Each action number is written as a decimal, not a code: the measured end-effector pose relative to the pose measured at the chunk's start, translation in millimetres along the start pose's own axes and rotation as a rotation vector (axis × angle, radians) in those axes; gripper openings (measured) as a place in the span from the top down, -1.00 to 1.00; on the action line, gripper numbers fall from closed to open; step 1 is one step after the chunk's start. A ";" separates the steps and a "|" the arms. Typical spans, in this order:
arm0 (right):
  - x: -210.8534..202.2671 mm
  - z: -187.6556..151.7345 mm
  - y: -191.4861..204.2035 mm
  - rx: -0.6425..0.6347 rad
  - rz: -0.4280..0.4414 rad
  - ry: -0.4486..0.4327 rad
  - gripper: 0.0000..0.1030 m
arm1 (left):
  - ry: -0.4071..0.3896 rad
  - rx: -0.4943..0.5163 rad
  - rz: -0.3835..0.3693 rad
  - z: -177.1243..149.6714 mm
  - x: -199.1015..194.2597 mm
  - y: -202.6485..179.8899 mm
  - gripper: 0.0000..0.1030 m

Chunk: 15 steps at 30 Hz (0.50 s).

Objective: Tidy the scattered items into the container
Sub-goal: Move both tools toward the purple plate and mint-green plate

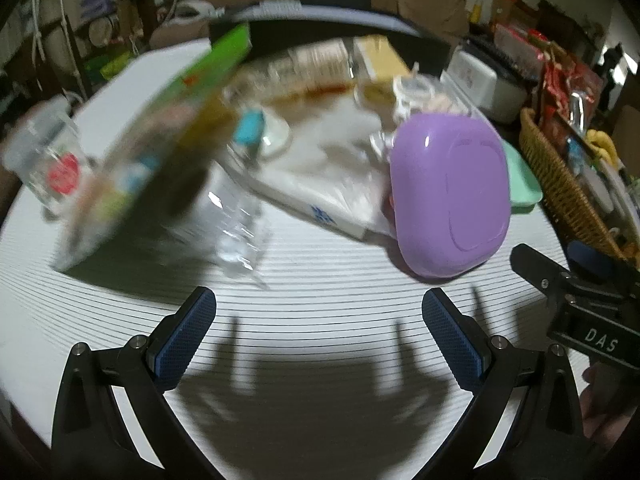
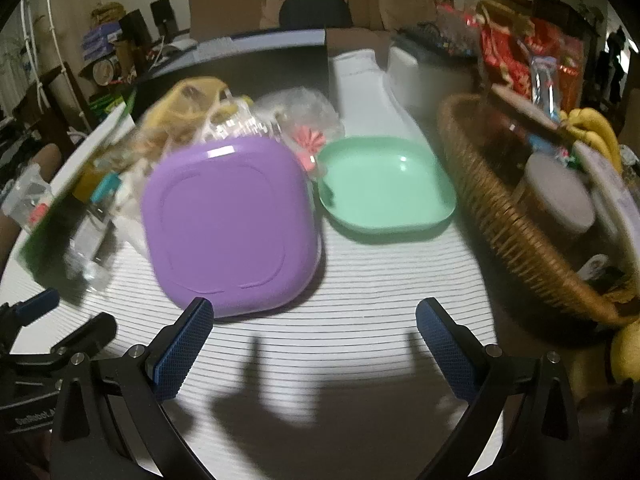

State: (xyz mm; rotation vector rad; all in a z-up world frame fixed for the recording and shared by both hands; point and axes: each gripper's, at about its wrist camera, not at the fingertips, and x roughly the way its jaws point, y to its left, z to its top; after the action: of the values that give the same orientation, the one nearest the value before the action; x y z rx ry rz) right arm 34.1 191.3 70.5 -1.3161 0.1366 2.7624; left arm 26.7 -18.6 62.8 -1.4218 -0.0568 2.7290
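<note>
Left wrist view: your left gripper point(image 1: 319, 334) hangs with jaws spread wide and empty over the striped counter point(image 1: 320, 292). You are at the approach, nothing picked. The purple dish point(image 1: 450, 196), tipped on edge, lies ahead to the right.

Right wrist view: your right gripper point(image 2: 314, 338), jaws released, has that dish just beyond its left jaw; the wicker basket point(image 2: 516, 224), probably the container, sits right. Next, centre and close.

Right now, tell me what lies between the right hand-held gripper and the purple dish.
Nothing: only bare striped tablecloth separates the right hand-held gripper from the purple dish, per right wrist view.
</note>
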 end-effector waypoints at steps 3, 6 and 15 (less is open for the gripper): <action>-20.8 10.3 10.7 -0.008 -0.002 -0.023 -1.00 | -0.027 -0.008 0.013 10.6 -23.2 11.5 -1.00; -35.2 22.2 21.1 -0.023 -0.001 -0.040 -1.00 | -0.052 -0.014 0.031 19.1 -42.4 28.6 -1.00; -77.9 39.1 59.2 -0.038 0.017 -0.091 -1.00 | -0.118 -0.031 0.072 42.3 -90.1 70.3 -1.00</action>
State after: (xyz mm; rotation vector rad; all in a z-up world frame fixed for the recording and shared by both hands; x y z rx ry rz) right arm 46.4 134.4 158.4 -1.1998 0.0899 2.8465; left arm 40.8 -95.5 156.3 -1.2927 -0.0547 2.8805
